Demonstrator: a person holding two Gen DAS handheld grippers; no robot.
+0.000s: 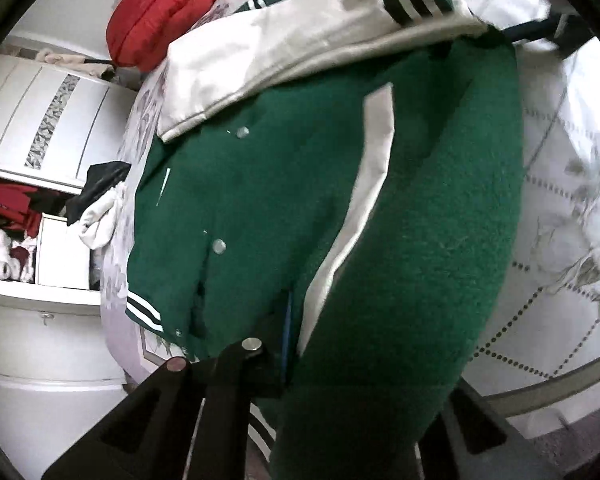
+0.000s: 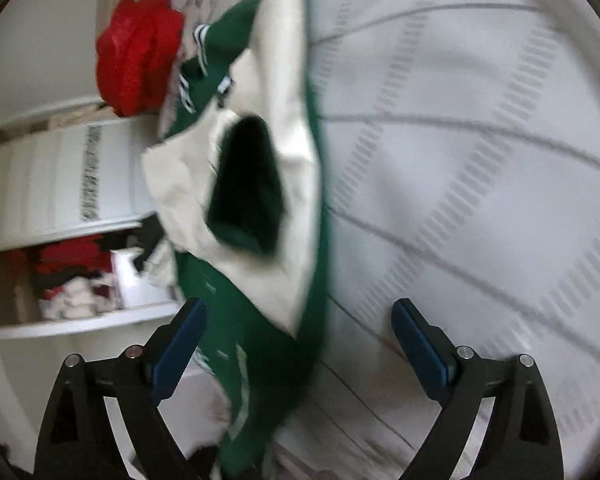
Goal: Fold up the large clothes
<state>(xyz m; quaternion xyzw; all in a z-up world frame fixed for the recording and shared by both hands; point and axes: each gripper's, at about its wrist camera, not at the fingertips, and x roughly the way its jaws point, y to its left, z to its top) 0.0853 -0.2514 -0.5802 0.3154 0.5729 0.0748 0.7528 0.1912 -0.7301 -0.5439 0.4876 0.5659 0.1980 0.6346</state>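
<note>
Green jacket (image 1: pixel 268 216) with cream sleeves, spread on the bed (image 1: pixel 560 184) ahead of both tools. Left hand-held gripper (image 1: pixel 290 364) clenched on a fold of the green cloth, which bulges up over its right finger and hides the tips. Right hand-held gripper (image 2: pixel 300 344) released, blue pads (image 2: pixel 418 344) wide apart, jacket hem lying loose between them nearer the left pad, untouched. Red garment (image 2: pixel 140 52) bunched beyond the jacket's far end; white drawers (image 1: pixel 40 120) off to the left.
</note>
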